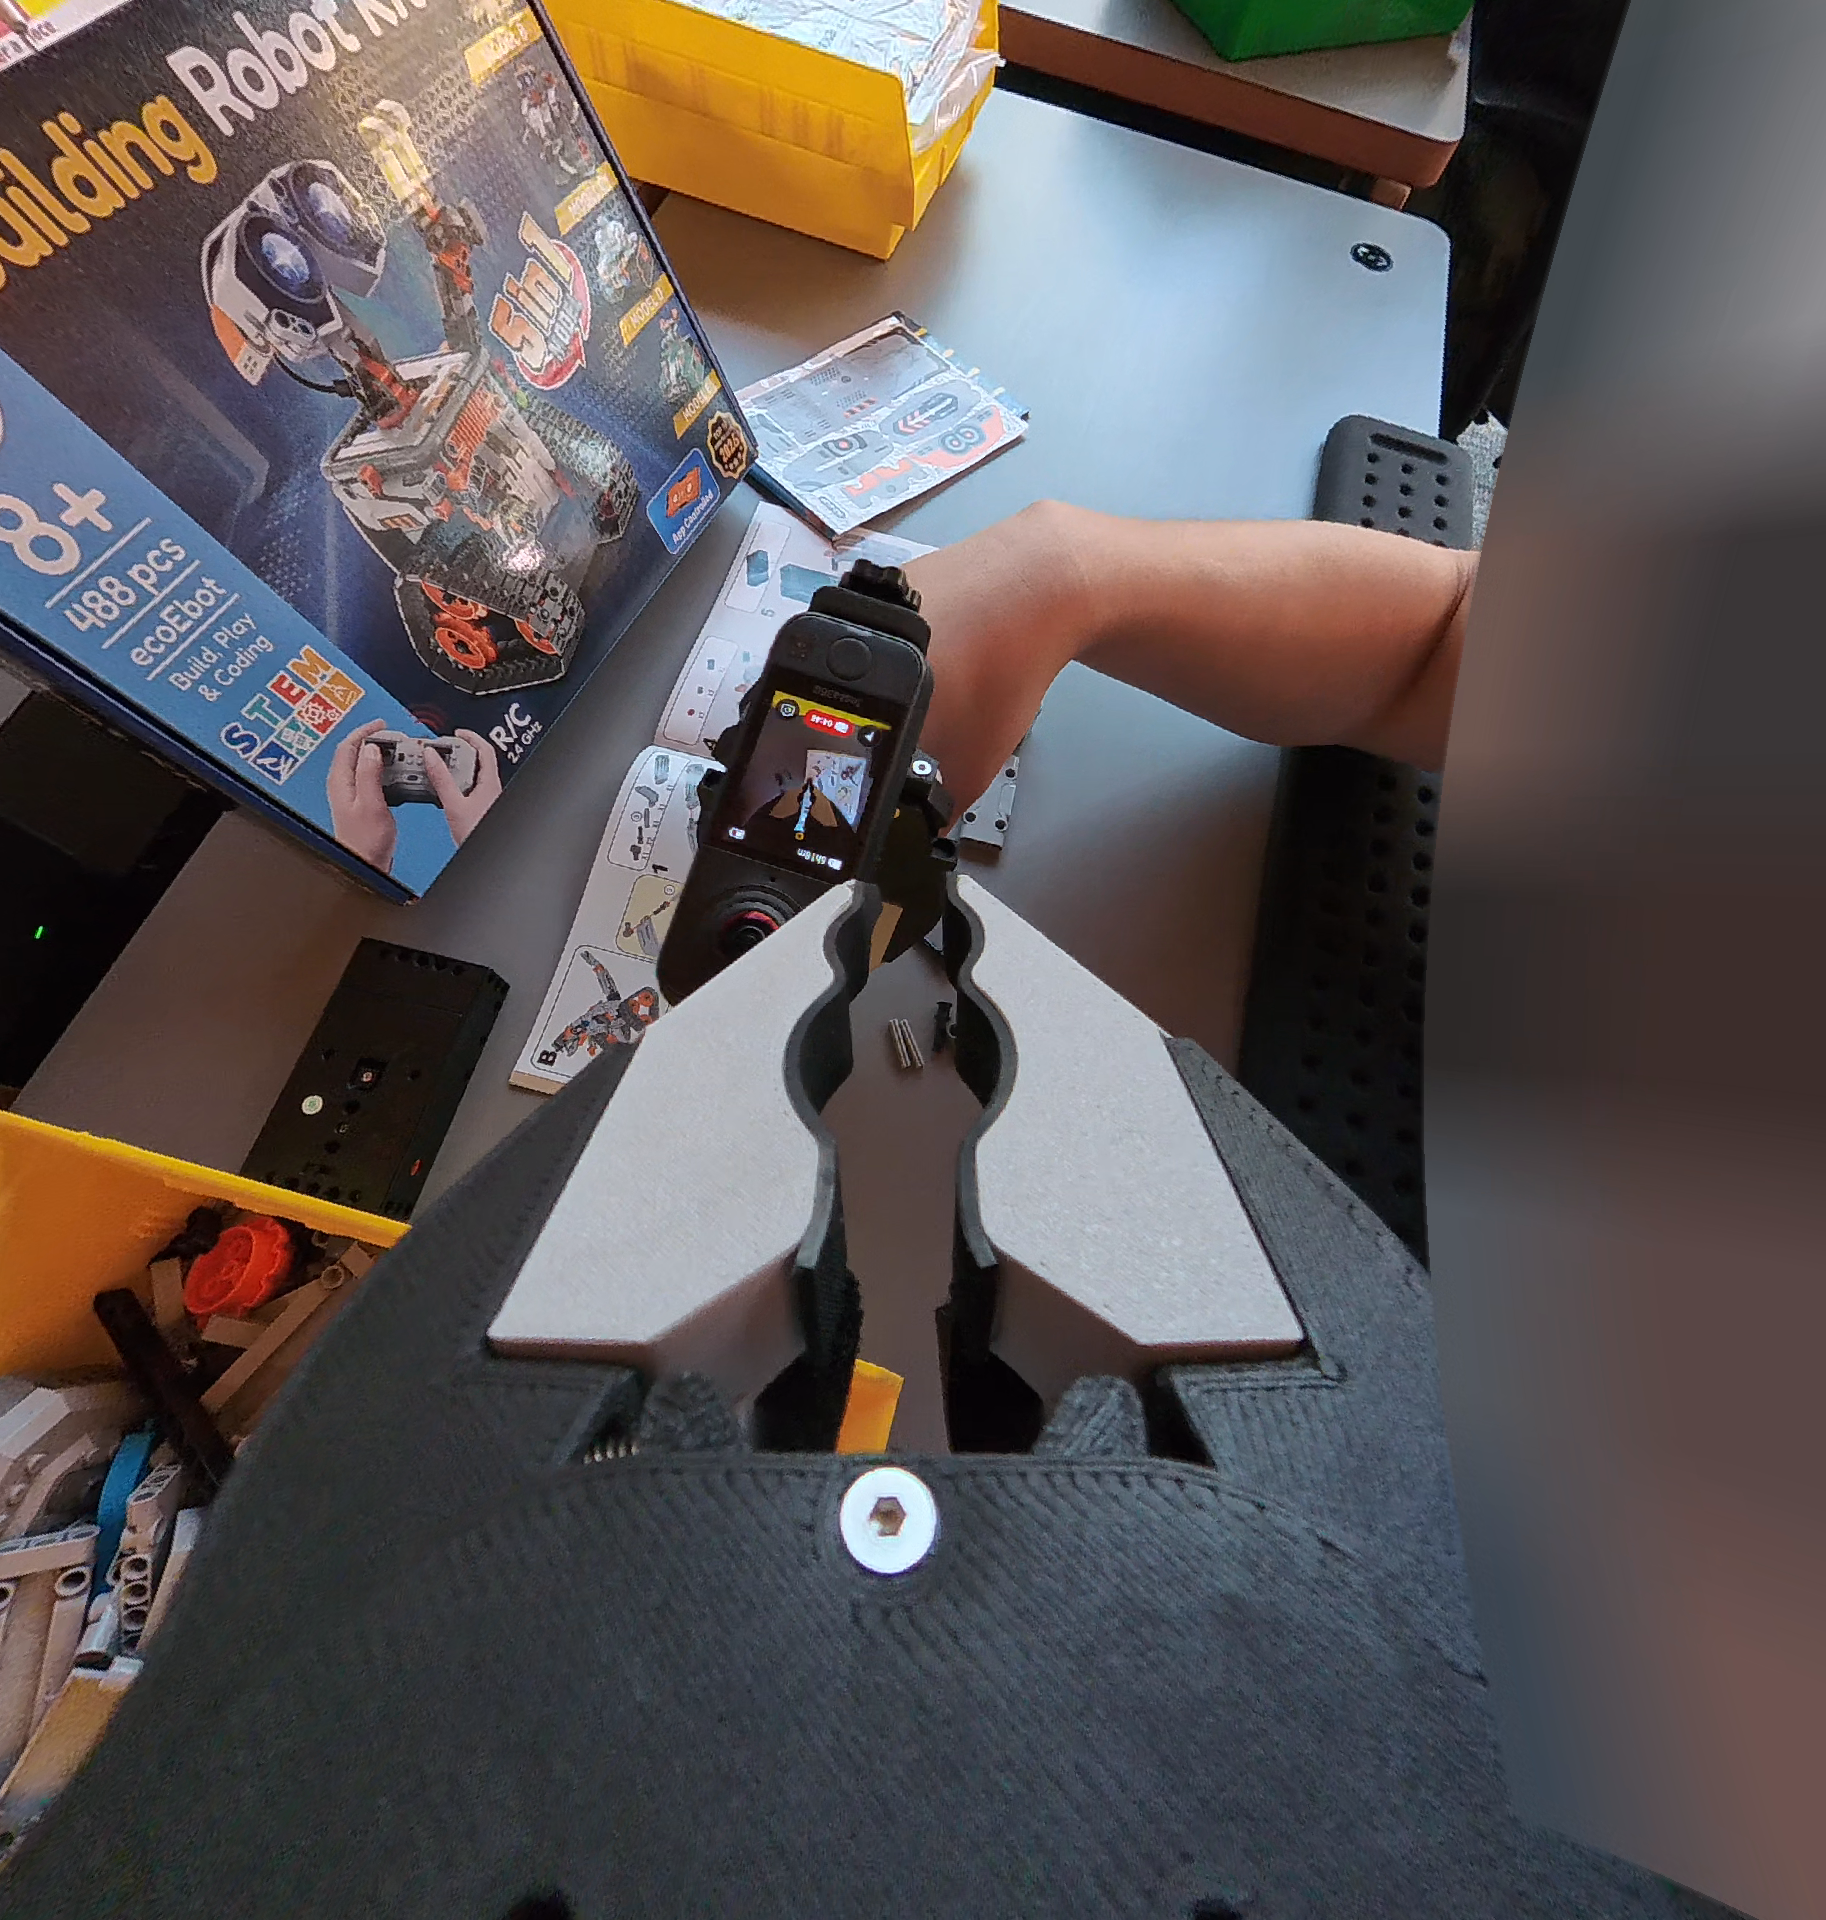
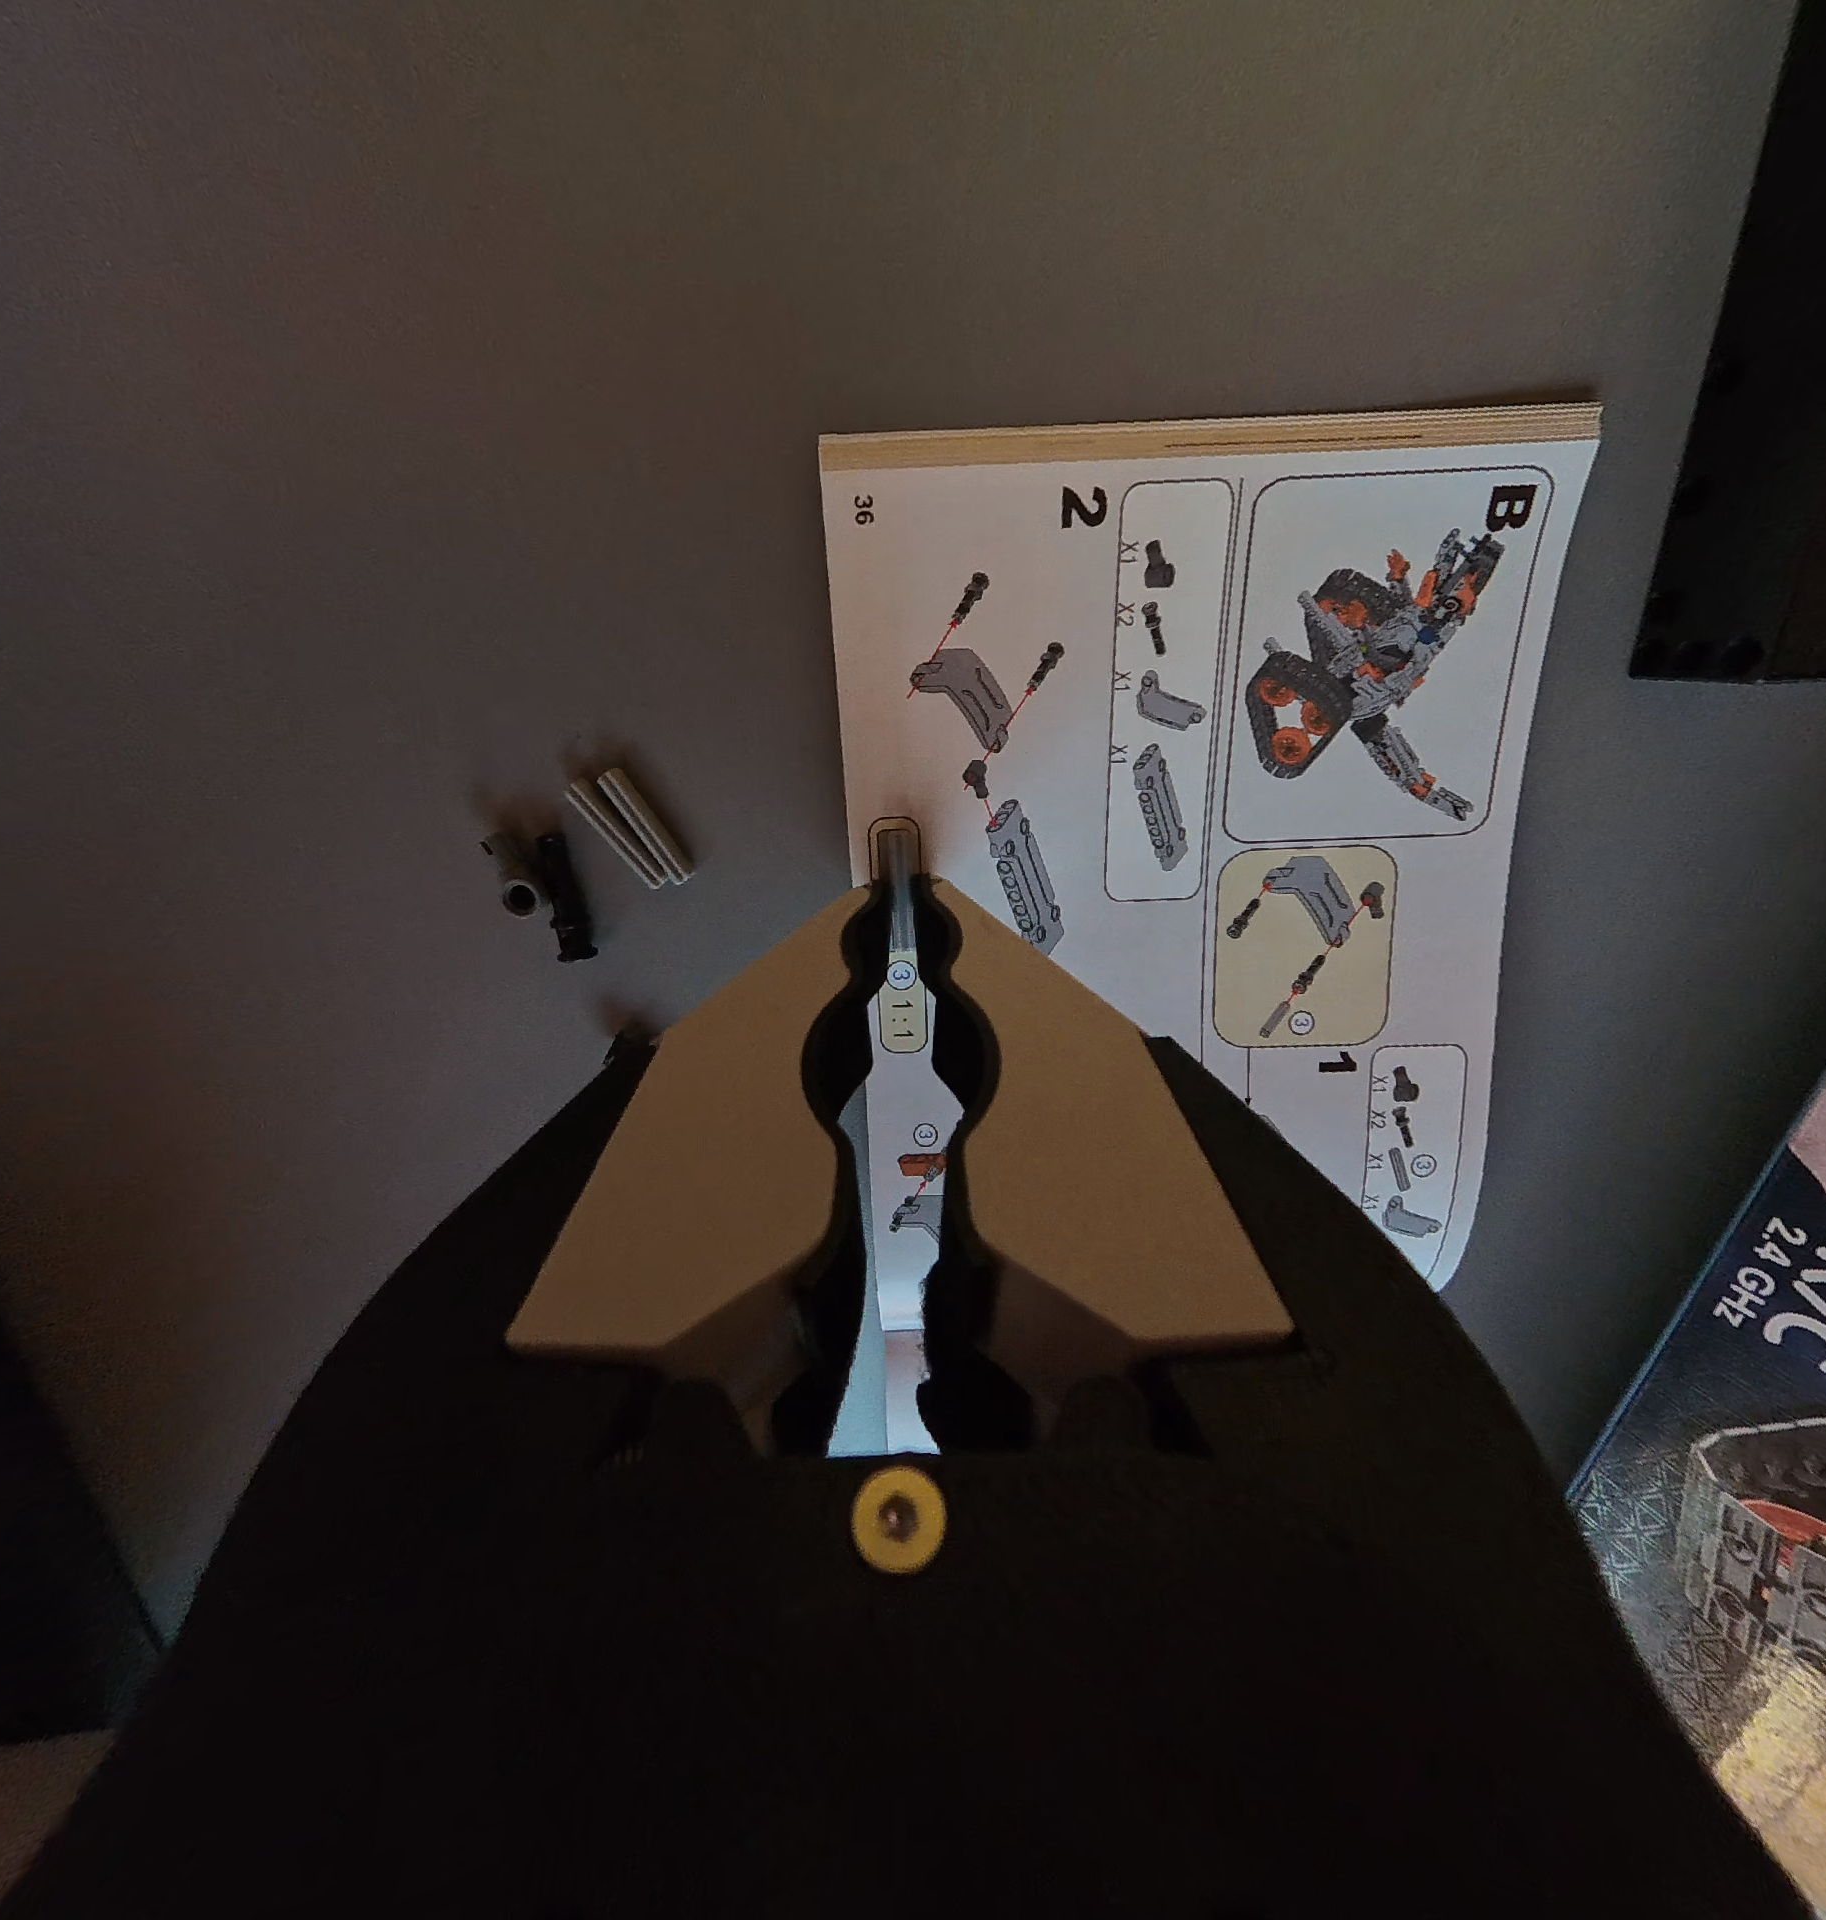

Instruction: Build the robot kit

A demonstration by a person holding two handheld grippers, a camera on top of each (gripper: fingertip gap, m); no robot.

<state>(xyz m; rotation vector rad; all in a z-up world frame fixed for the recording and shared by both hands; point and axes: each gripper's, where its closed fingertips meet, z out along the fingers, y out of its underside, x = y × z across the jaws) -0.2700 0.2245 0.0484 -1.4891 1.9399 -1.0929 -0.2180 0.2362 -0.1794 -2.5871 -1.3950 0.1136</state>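
Note:
My right gripper (image 2: 901, 894) is shut on a thin grey axle (image 2: 898, 873) and holds it over the left edge of an open instruction booklet (image 2: 1200, 727). Two more grey axles (image 2: 630, 829), a black pin (image 2: 566, 899) and a small grey bush (image 2: 514, 883) lie on the grey table (image 2: 369, 416) to its left. My left gripper (image 1: 904, 894) is open and empty above the table; the axles (image 1: 906, 1042) and pin (image 1: 940, 1023) show between its fingers. Beyond it a person's hand (image 1: 992, 644) holds the right gripper, whose camera (image 1: 815, 769) faces me.
A large kit box (image 1: 296, 416) leans at the left. A yellow bin (image 1: 57, 1226) of loose parts sits at the lower left, a black battery box (image 1: 369, 1081) beside it. A sticker sheet (image 1: 883, 416) and another yellow bin (image 1: 784, 114) lie farther back. A black perforated bar (image 1: 1345, 935) runs along the right. The left gripper's tips are roughly 25 cm from the right gripper's. About 7 cm separates my right fingertips from the small grey bush (image 2: 514, 883).

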